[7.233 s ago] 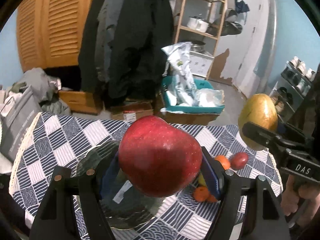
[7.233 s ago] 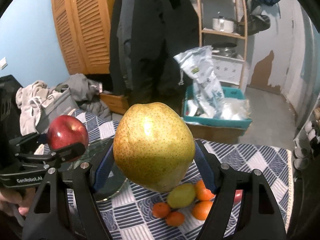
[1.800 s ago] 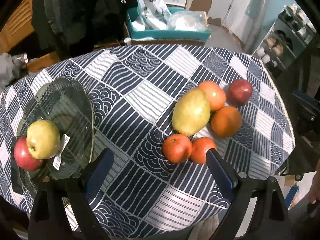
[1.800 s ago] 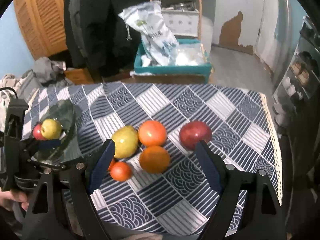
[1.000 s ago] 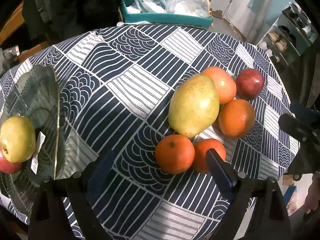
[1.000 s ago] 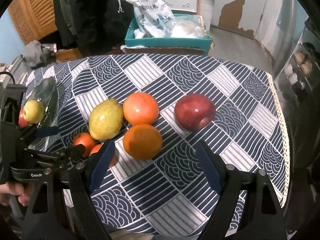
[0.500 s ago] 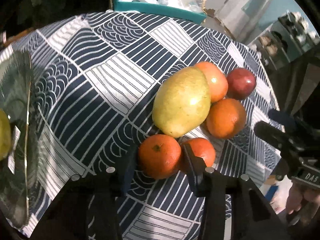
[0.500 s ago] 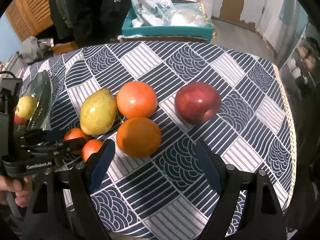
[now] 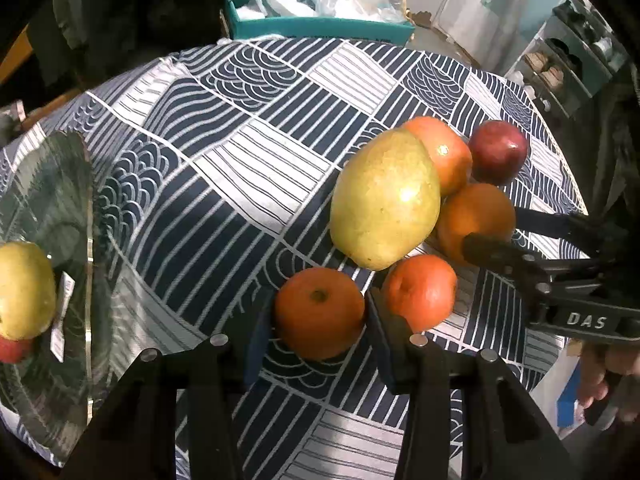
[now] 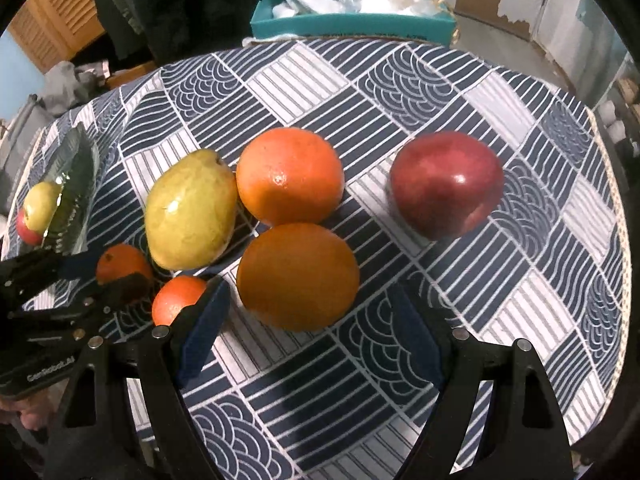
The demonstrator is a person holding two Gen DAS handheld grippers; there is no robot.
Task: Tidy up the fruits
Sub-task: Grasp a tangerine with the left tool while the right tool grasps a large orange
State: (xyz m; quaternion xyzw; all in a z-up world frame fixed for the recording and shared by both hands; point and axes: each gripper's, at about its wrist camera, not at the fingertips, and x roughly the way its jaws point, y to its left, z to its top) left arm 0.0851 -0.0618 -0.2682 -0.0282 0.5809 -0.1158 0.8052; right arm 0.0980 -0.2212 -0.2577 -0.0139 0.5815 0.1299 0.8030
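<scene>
On the patterned tablecloth a small tangerine [image 9: 318, 312] sits between the pads of my left gripper [image 9: 319, 305]; the jaws are opening a touch while both pads still press on it. A second tangerine [image 9: 420, 290] lies just to its right, below a yellow-green pear [image 9: 386, 204]. My right gripper [image 10: 310, 300] is open, low over the table, one finger on each side of the nearer big orange [image 10: 298, 276] without touching it. Behind that lie another orange [image 10: 290, 176] and a red apple [image 10: 446, 184]. The glass plate [image 9: 60, 184] at the left holds a green pear [image 9: 24, 290] and a red apple [image 9: 12, 350].
A teal box [image 10: 352, 20] with plastic bags stands on the floor beyond the table. The table's lace edge [image 10: 618, 240] runs close by on the right. Dark coats and a louvred wooden door are at the back left. A hand [image 9: 608, 376] grips the right tool.
My left gripper's jaws have closed from wide apart onto the small tangerine. The right gripper has come down closer to the big orange, its jaws unchanged.
</scene>
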